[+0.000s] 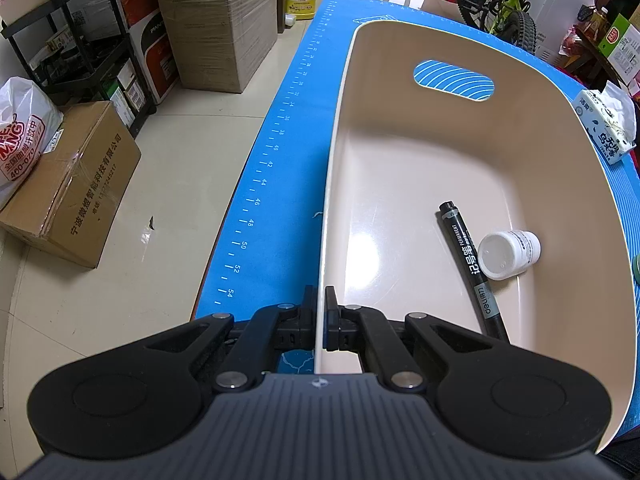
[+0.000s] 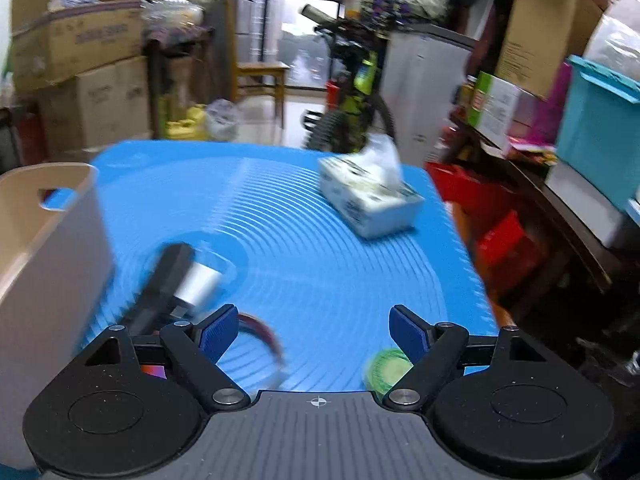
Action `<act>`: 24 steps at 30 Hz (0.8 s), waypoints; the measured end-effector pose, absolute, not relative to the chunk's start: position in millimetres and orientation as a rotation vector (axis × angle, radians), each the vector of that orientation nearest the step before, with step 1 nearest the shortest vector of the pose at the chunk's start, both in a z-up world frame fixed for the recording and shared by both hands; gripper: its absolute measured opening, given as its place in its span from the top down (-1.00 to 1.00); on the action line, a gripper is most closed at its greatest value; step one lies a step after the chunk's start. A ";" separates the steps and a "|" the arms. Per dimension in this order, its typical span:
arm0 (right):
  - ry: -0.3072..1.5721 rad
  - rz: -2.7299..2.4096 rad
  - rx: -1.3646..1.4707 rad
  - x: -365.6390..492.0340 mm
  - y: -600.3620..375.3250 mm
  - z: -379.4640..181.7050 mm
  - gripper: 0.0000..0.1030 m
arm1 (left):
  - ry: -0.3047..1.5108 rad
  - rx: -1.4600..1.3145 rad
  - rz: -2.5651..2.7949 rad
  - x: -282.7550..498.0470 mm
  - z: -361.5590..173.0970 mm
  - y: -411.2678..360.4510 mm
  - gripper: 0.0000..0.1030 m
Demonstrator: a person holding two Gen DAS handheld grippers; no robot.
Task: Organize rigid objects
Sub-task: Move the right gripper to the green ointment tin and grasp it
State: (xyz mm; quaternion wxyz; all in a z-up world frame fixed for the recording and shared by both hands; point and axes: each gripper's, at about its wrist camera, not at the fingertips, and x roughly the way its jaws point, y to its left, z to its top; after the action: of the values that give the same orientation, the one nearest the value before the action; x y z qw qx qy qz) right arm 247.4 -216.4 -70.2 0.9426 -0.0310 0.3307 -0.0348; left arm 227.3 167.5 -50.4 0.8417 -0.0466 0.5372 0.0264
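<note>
both wrist views look steeply down, sharing the beige bin and blue mat.

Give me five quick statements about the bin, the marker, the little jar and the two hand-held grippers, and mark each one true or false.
1. The left hand-held gripper is shut on the rim of the beige bin. True.
2. The black marker lies on the blue mat. False: it lies inside the bin.
3. The white jar lies on its side in the bin, next to the marker. True.
4. The right hand-held gripper grips the tissue pack. False: it is open and empty, with the pack farther off.
5. The bin has no handle. False: a handle slot is cut in its far wall.
</note>
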 end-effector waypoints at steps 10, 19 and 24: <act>0.743 -0.156 -0.046 254.2 -253.1 -110.5 -0.64 | 1.136 -0.095 0.058 227.2 -50.7 166.5 0.92; 0.786 -0.188 -0.051 263.5 -265.0 -135.0 -0.64 | 1.136 -0.095 0.059 227.3 -50.7 166.3 0.92; 0.804 -0.183 -0.013 269.6 -268.4 -141.2 -0.64 | 1.136 -0.094 0.059 227.2 -50.7 166.3 0.92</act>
State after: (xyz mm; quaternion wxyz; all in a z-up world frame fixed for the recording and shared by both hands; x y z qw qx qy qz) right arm 269.6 -268.4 -141.2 0.9161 -0.0062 0.3907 -0.0892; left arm 227.2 166.3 -50.7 0.8416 -0.0446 0.5376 0.0280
